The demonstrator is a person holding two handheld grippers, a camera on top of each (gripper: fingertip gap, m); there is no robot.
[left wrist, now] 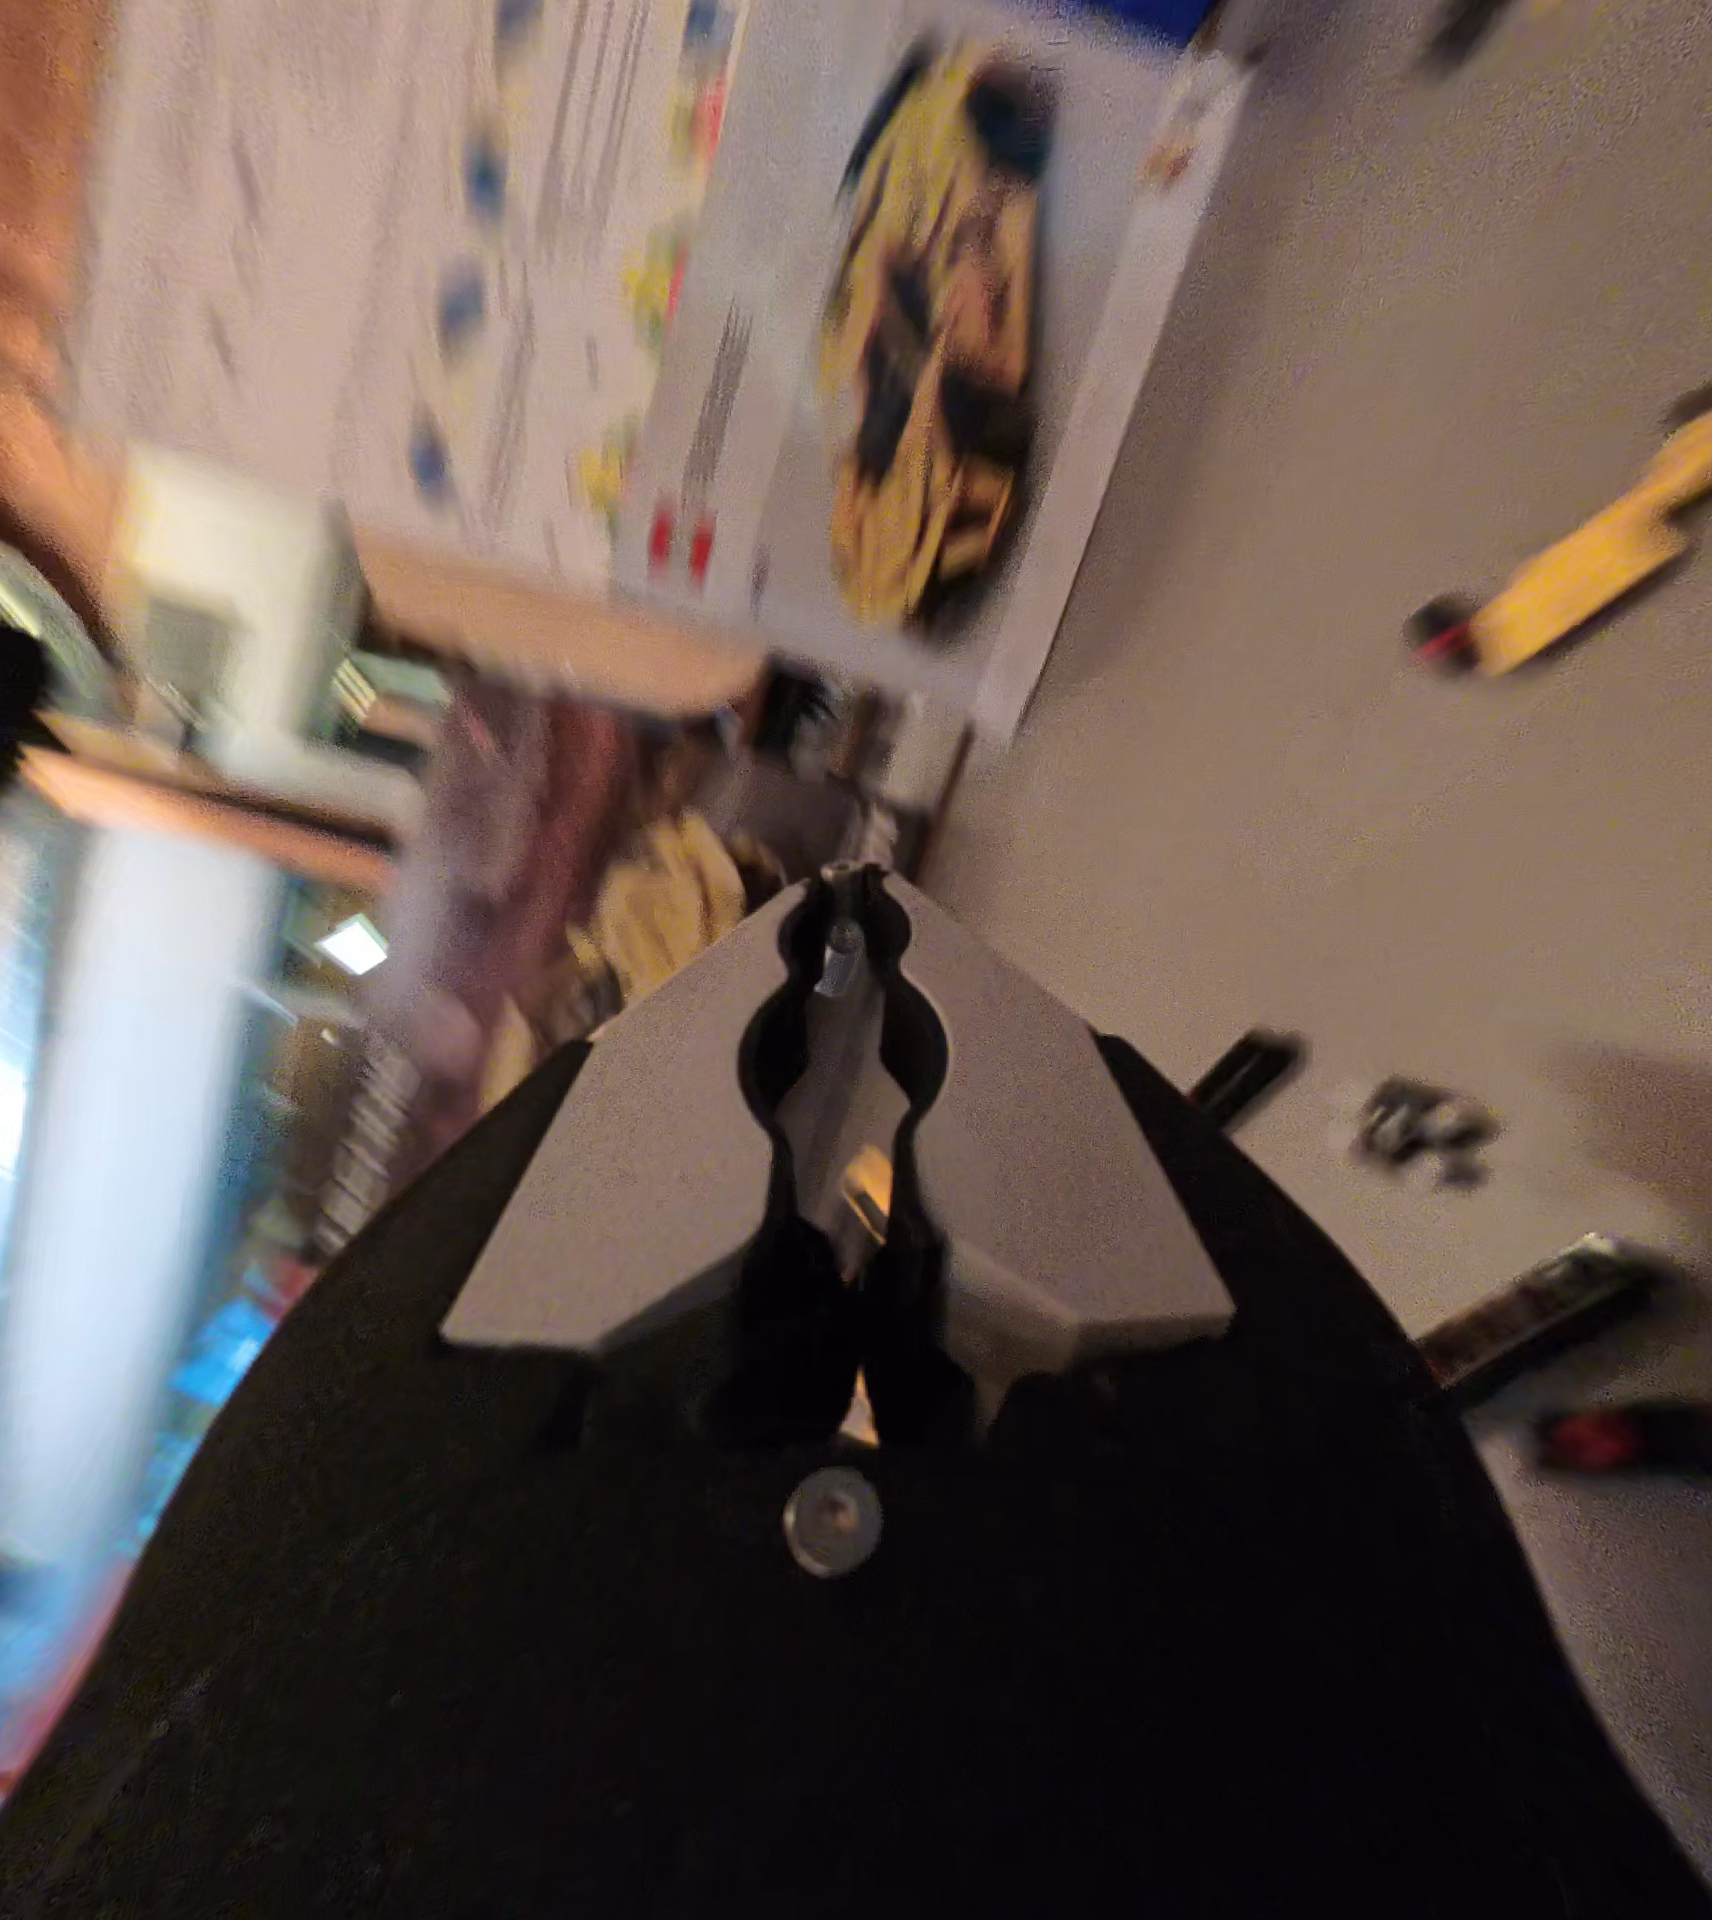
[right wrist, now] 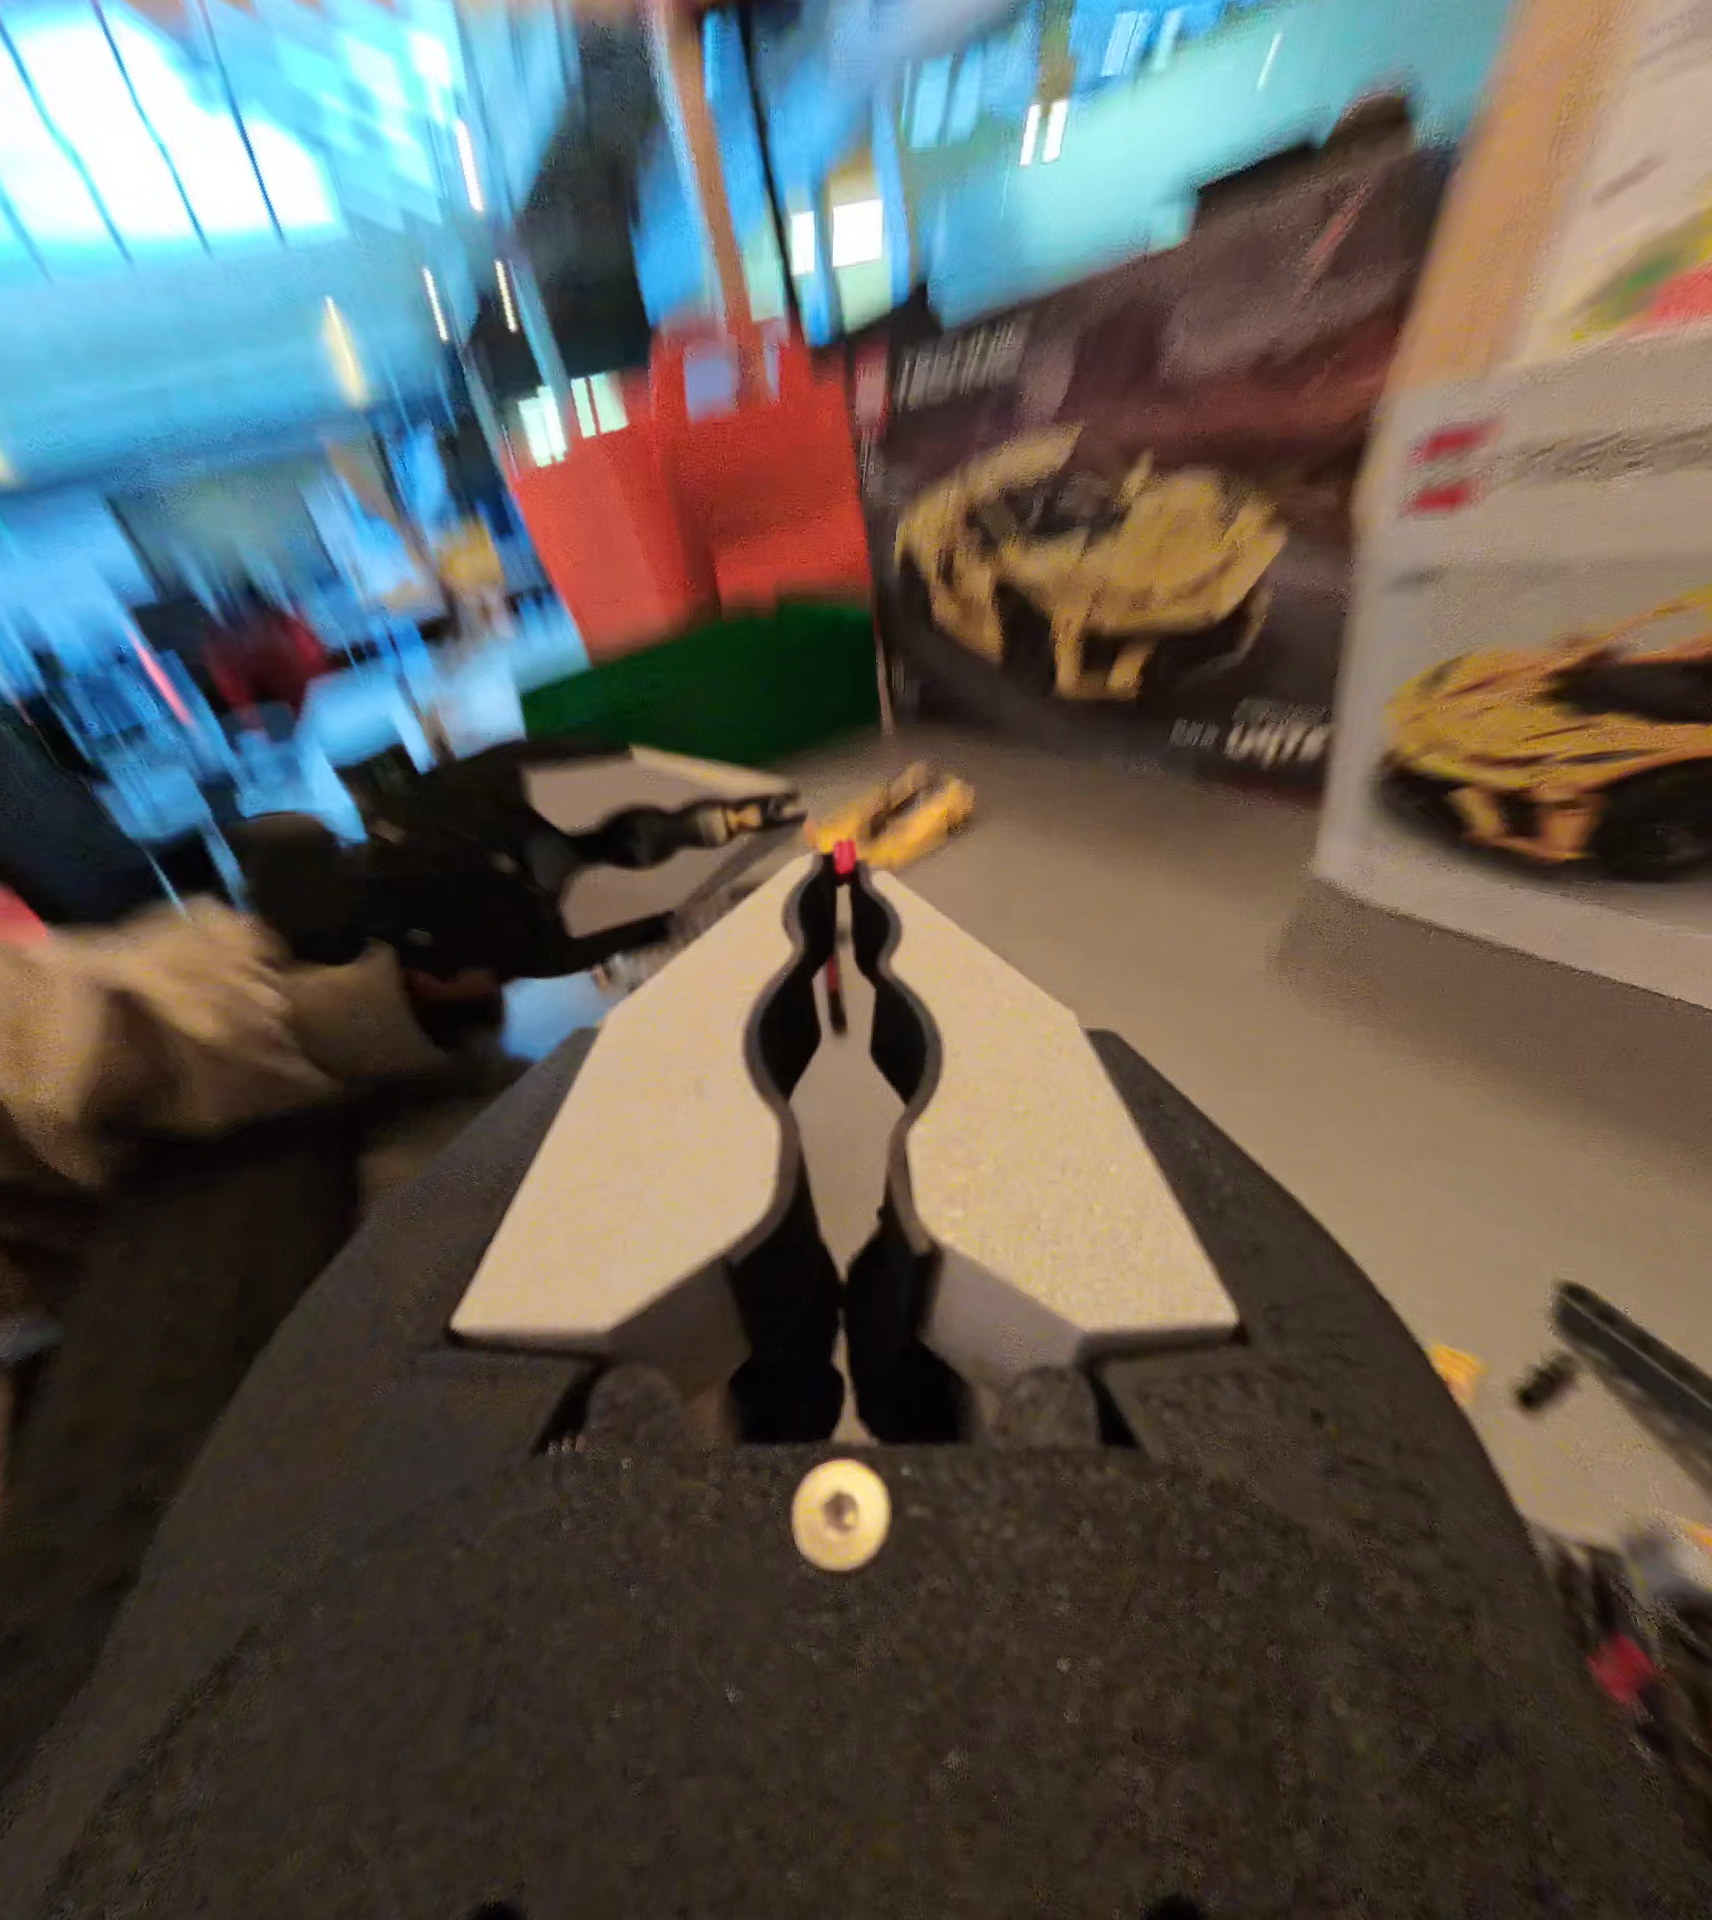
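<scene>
The right gripper (right wrist: 841,868) pinches a thin red-tipped dark pin (right wrist: 839,935) between nearly closed tips. To its left, the left gripper (left wrist: 844,881) clamps a small grey metal pin (left wrist: 836,951), rolled sideways over the grey tabletop (right wrist: 1195,1039) near a yellow brick piece (right wrist: 899,808).

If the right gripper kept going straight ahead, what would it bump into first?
Probably the small yellow brick piece lying on the grey table, just past the right gripper, which pinches a thin red part. Blur makes depth uncertain.

Two close wrist views (left one rolled sideways), shared grey table (right wrist: 1195,1039).
</scene>
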